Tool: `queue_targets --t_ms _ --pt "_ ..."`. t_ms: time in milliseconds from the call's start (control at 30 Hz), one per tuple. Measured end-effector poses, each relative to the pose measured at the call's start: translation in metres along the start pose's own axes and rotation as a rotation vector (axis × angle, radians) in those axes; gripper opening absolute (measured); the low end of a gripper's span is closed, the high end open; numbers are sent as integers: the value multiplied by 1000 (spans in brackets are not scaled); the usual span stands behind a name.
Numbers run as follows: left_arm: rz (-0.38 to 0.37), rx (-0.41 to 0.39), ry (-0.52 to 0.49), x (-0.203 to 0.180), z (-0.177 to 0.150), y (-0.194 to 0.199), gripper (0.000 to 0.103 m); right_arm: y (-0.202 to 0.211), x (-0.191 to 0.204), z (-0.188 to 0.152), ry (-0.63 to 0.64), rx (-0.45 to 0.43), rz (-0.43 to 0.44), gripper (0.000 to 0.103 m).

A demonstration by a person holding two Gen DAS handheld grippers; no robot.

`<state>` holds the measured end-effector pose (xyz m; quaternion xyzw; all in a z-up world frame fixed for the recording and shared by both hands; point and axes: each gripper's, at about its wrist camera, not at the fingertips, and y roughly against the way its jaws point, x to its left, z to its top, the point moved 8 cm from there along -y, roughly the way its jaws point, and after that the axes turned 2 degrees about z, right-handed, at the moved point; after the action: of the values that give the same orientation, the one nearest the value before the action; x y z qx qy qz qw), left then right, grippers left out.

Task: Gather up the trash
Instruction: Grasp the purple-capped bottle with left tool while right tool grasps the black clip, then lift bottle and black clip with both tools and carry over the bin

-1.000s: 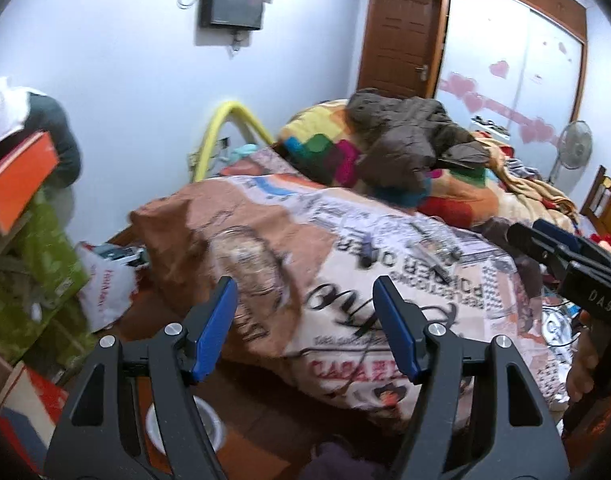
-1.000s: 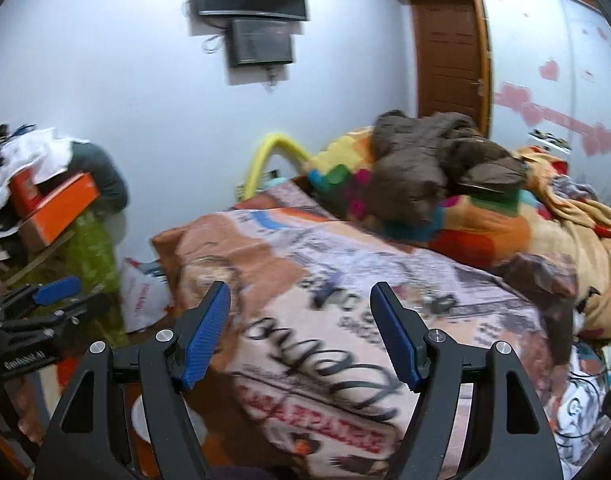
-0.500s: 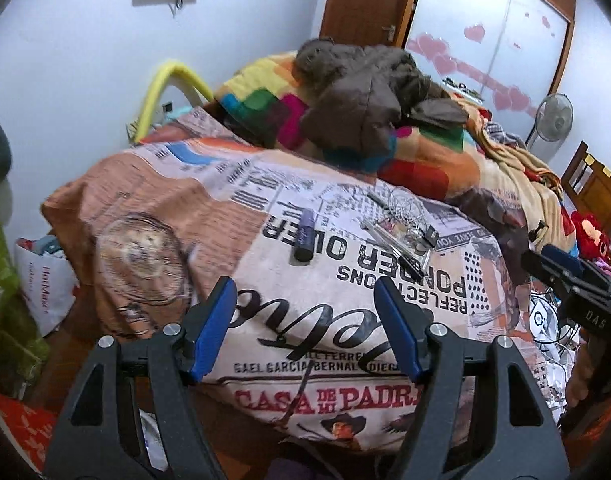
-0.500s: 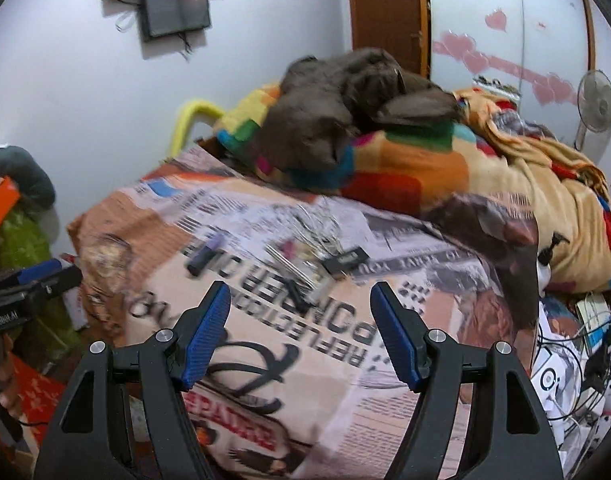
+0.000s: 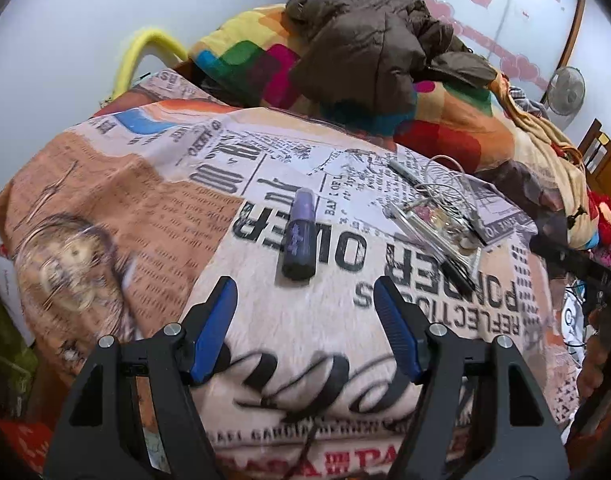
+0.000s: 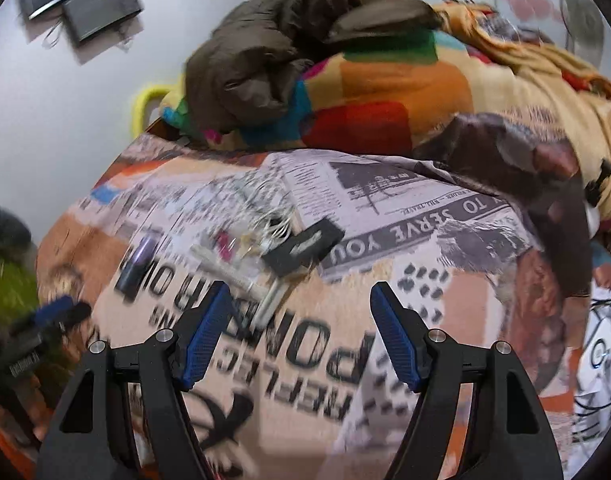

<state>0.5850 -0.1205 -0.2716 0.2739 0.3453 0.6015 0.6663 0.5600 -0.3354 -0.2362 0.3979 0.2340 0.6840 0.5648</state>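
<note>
The dark purple cylindrical tube (image 5: 298, 238) is lying on its side on the newsprint-patterned blanket (image 5: 153, 184) covering the bed, ahead of the left tool (image 5: 305, 306) and roughly centred between its blue pads, which are standing apart and holding nothing. By this reading, the tube is the piece of trash being approached. A good pickup is likely calling for the pads to straddle the tube across its narrow width rather than along its length, since the round body may roll on the soft cloth.

To the tube's right a clear plastic wrapper with small bits inside (image 5: 437, 226) is lying under a tangle of thin white wire (image 5: 441, 188) and beside a black flat card (image 6: 303, 250); the right tool (image 6: 299, 310), also spread and empty, is pointing toward that cluster, though its view is blurred.

The blanket is falling away at the near edge and on the left. Open blanket is lying on both sides of the tube, while a brown padded jacket (image 5: 365, 36) on a colourful patchwork quilt (image 5: 249, 60) is closing off the far side.
</note>
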Motion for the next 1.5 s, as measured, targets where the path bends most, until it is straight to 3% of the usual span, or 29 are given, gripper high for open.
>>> queue_targets --t_ms 200,433,900,1033,1200,1333,1500 --pt "-1 26 -34 -9 10 -36 56 -34 1 6 -28 59 29 69" --pt "28 40 -72 -11 17 -66 39 -64 -1 5 -23 83 -28 69" --pt "64 26 -108 -16 21 -78 35 -42 -45 -6 105 85 -143 55" --pt "66 31 -98 -17 22 -82 32 -32 -46 -1 123 63 -131 55" --pt "67 34 -89 -18 22 -87 30 -49 -35 9 163 59 -161 54" --pt "48 34 -71 -18 23 -89 26 -64 -36 4 172 91 -182 44" --pt "49 23 -81 -20 23 -89 25 -62 -34 2 216 49 -186 36"
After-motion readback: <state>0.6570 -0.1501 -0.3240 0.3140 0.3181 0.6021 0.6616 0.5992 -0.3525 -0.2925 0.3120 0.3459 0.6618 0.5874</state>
